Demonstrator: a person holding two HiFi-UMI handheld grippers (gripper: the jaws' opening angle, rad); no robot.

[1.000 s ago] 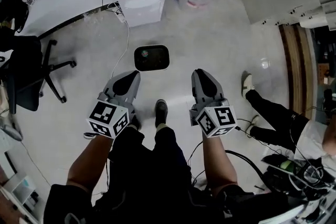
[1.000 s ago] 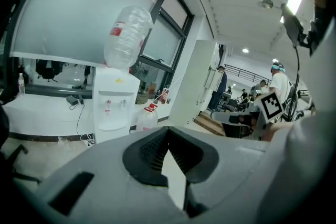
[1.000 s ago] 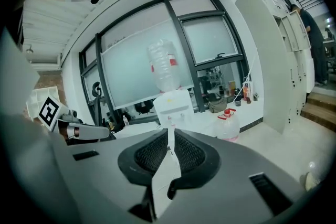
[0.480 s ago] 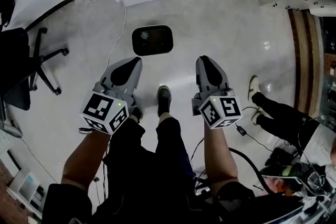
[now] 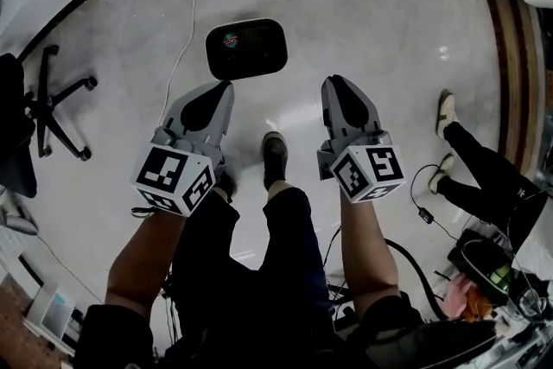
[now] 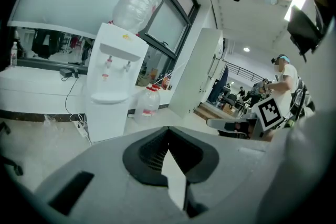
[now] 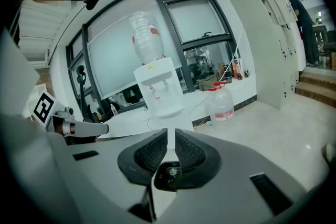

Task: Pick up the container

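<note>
- The left hand-held gripper point(image 5: 225, 89) had its jaws pressed together with nothing in them. It hovered just short of the black, rounded-rectangle container point(image 5: 246, 48), on that container's near left side.
- The right hand-held gripper point(image 5: 332, 84) had its jaws a narrow slit apart and empty. It hung near the container's right, closer to the person, and in the right gripper view the container showed through that slit.
- The container lay flat on the pale glossy floor point(image 5: 371, 22), touched by neither gripper, with a small round coloured mark on its top.
- The person's dark shoe point(image 5: 275, 158) stood on the near side of the container, between the two grippers.
- Beyond the container stood a white water dispenser point(image 6: 113, 86) topped by an upturned clear bottle point(image 6: 139, 2), with a red-capped clear water jug point(image 6: 148, 103) beside it.
- Left of the container stood a black office chair point(image 5: 52, 104). Well to the container's right stretched another person's dark-trousered leg point(image 5: 484, 177).
</note>
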